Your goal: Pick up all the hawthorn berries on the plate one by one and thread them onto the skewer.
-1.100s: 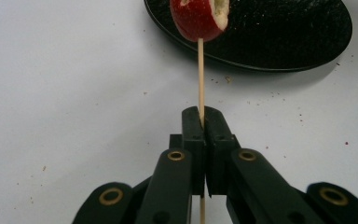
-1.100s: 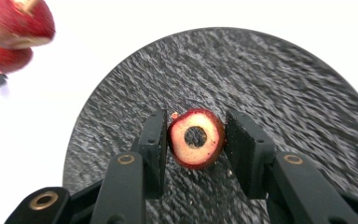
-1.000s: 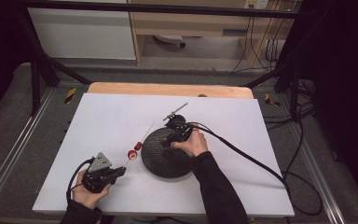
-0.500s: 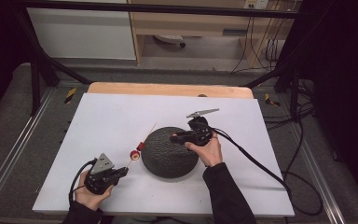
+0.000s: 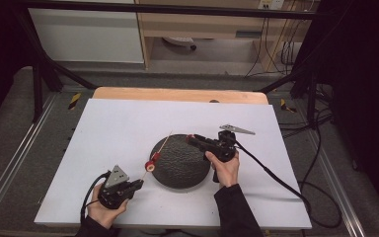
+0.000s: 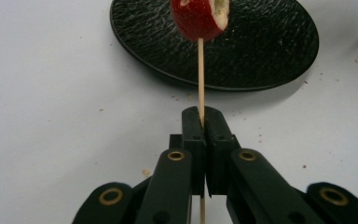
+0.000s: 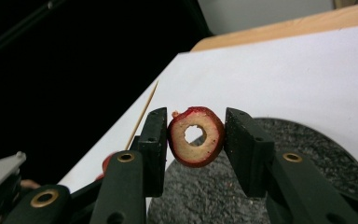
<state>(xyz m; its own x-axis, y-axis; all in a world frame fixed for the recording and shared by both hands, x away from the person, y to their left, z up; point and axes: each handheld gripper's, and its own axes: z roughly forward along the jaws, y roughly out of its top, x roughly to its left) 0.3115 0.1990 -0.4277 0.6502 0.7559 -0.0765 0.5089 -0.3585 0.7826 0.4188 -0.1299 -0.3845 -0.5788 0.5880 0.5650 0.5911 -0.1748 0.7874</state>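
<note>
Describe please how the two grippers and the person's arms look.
Both grippers, left and right, are black, with two flat, blocky jaws on arms with brass-coloured rivets. Each carries a grey three-cornered plate on top and trails a black cable. The person wears dark long sleeves; the hands are bare.

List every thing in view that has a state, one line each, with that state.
left gripper: shut on the skewer.
skewer: clamped near its lower end, one red ring threaded on.
threaded ring: on the skewer, over the plate's edge.
right gripper: shut on the loose ring.
loose ring: held upright above the plate, hole open.
plate: flat on the table, nothing resting on it.
</note>
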